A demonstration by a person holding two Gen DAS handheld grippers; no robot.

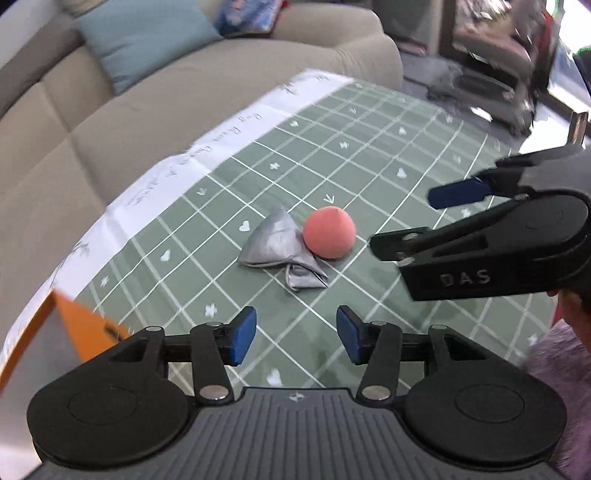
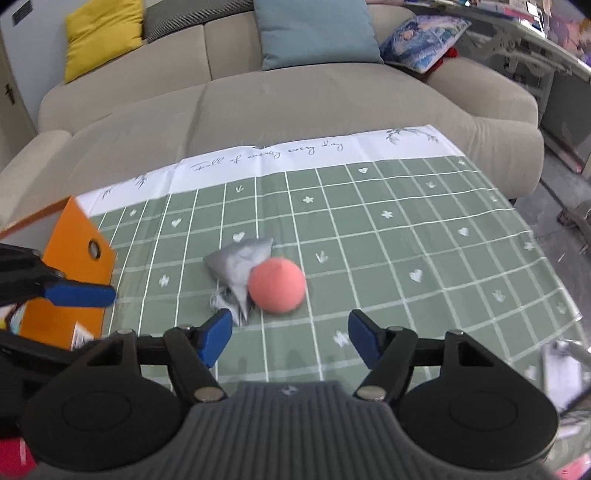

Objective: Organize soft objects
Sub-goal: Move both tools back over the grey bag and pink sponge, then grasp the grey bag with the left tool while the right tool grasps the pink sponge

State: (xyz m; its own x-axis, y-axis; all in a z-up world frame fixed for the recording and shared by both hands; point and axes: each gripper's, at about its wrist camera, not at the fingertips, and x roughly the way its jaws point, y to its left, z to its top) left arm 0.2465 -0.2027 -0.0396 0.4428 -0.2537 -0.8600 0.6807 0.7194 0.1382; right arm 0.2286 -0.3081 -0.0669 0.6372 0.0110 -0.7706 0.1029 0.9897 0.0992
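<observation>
**Left wrist view**
- Left gripper (image 1: pixel 296 334) at bottom centre: 2 blue pads apart, nothing between them, above the green grid tablecloth (image 1: pixel 388 155).
- Pink ball (image 1: pixel 329 232) on the cloth ahead of the pads, clear of them.
- Grey satin pouch (image 1: pixel 275 245) crumpled on the cloth, touching the ball's left side, with a folded end trailing toward the camera.
- Right gripper (image 1: pixel 413 218) entering from the right edge, tips aimed at the ball, 1 blue pad (image 1: pixel 458 194) visible; fingers spread, empty, short of the ball.
- Orange box (image 1: pixel 79 325) at the lower left, on the cloth's edge.
- Beige sofa (image 1: pixel 110 122) beyond the table, with a teal cushion (image 1: pixel 144 37) on it.

**Right wrist view**
- Right gripper (image 2: pixel 290 338) at bottom centre: 2 blue pads apart, nothing clamped.
- Pink ball (image 2: pixel 277 285) just ahead of the gap, resting on the tablecloth (image 2: pixel 406 221), untouched.
- Grey satin pouch (image 2: pixel 236 264) behind and left of the ball, touching it; loose end near the left pad, contact not discernible.
- Left gripper at the left edge, 1 blue finger (image 2: pixel 79 295) in front of the orange box (image 2: pixel 74 273).
- Beige sofa (image 2: pixel 295 107) behind, with yellow cushion (image 2: pixel 103 37), teal cushion (image 2: pixel 317 33) and blue patterned cushion (image 2: pixel 424 40).
</observation>
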